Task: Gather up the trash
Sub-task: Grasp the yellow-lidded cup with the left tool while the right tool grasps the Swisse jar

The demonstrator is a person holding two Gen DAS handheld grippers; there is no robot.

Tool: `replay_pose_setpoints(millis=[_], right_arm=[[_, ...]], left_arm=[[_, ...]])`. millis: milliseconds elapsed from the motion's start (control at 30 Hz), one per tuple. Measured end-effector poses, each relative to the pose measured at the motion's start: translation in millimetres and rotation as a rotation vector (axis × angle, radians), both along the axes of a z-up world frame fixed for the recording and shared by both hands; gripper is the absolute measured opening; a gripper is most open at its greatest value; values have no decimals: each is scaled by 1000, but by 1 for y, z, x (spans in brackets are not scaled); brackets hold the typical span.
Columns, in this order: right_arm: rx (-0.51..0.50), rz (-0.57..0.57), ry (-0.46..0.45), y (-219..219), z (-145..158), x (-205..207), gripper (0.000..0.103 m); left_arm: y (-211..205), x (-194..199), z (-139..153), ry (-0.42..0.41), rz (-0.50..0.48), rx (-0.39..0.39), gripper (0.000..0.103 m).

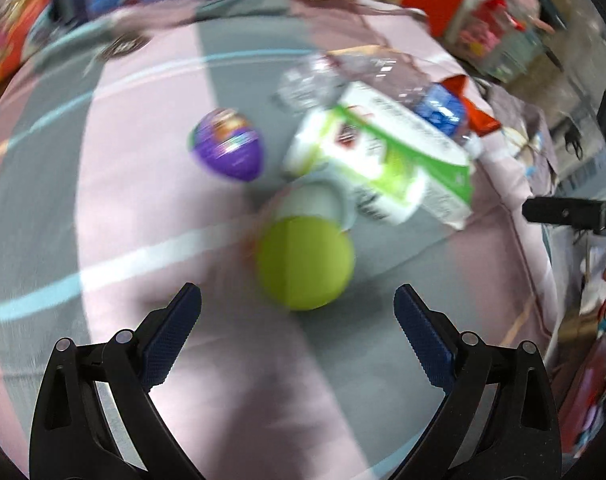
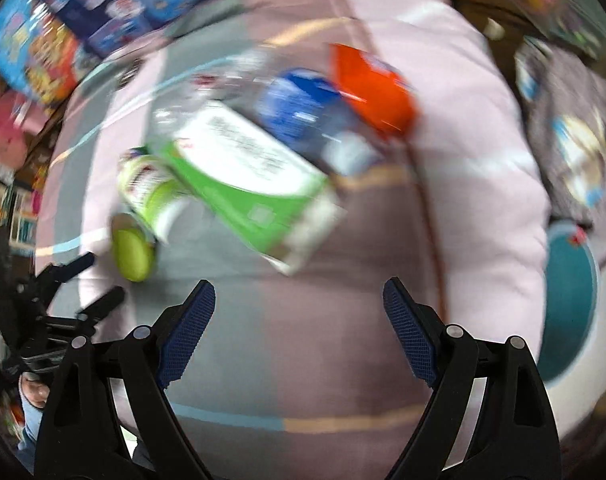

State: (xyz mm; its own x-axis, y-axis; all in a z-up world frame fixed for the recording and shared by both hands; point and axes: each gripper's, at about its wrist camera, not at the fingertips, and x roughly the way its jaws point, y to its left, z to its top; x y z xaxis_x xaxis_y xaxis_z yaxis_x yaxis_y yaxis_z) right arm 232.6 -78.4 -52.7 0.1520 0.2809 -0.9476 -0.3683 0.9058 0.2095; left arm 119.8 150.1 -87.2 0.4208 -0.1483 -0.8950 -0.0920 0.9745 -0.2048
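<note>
- The left gripper (image 1: 298,292) has its jaws spread wide and holds nothing; it hangs over a pink and grey striped blanket (image 1: 143,184).
- Just beyond its fingertips sits a lime-green ball (image 1: 305,264), between the two fingers' lines but touching neither.
- Right behind the ball lies a white cup (image 1: 315,202) on its side.
- Farther back and to the right, a green and white carton (image 1: 407,148) leans over a green and white tub (image 1: 323,140).
- A clear plastic bottle with a blue label (image 1: 383,80) lies behind the carton, touching it.
- A red wrapper (image 1: 477,114) pokes out at the far right, beside the bottle's neck.
- A purple egg (image 1: 227,146) sits alone to the left of the pile, apart from it.
- The right gripper (image 2: 299,294) is likewise spread wide with nothing between its fingers, hovering near the carton's near corner without touching.
- In the right wrist view a teal bin (image 2: 569,304) stands at the right, off the blanket's edge.
- Both views are blurred, so printing on the trash cannot be read.
- Colourful boxes (image 2: 63,32) line the far side of the blanket.
</note>
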Motion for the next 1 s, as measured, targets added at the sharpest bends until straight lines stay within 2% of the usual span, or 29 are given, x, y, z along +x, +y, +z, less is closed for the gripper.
replay_pose_setpoints(millis=[133,200,233,267,333,600,767,1000], right_arm=[[-2,98,-34,46,4,3,82],[6,138,-37,67,3,4,71],[8,160,-28,78,1,7,59],[7,171,-18,84,-1,8,51],[-4,188,-10,99,-6,13,48],[-11,226,38,133,-21,24,49],[5,272,153,148,-37,11,52],[13,236,170,156,-59,9,51]], left_arm=[[19,-8,-10,4,33,-37,97],[22,-10,-13,0,33,-45,97],[24,-11,-14,-4,32,-48,97],[26,-12,-15,-8,31,-51,97],[30,-12,-16,-17,27,-58,97],[40,-16,-16,-52,2,-106,97],[48,-21,-16,-65,3,-128,97],[47,-29,-17,-60,-10,-125,97]])
